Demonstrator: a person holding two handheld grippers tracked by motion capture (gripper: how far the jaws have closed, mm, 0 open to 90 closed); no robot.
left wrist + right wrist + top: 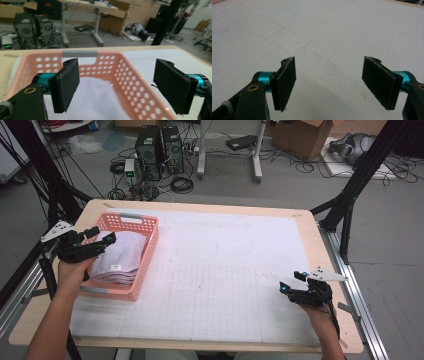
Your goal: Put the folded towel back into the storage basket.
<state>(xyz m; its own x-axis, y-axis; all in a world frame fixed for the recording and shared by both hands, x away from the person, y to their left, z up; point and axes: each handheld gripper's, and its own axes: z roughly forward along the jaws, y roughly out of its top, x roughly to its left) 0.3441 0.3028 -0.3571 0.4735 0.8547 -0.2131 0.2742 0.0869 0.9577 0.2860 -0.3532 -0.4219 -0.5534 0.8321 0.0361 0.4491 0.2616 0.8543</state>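
Folded cloth (119, 257) fills basket (150, 245); left tongs (116, 87) gape empty above.

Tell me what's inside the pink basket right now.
The pink basket holds folded white cloth, a small label showing on its top near the front. The left tool hangs open above it, gripping nothing. Anything beneath the cloth, and the basket floor, is covered.

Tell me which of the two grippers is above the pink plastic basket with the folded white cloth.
The left gripper, over the pink plastic basket and folded white cloth; the right gripper is over bare table.
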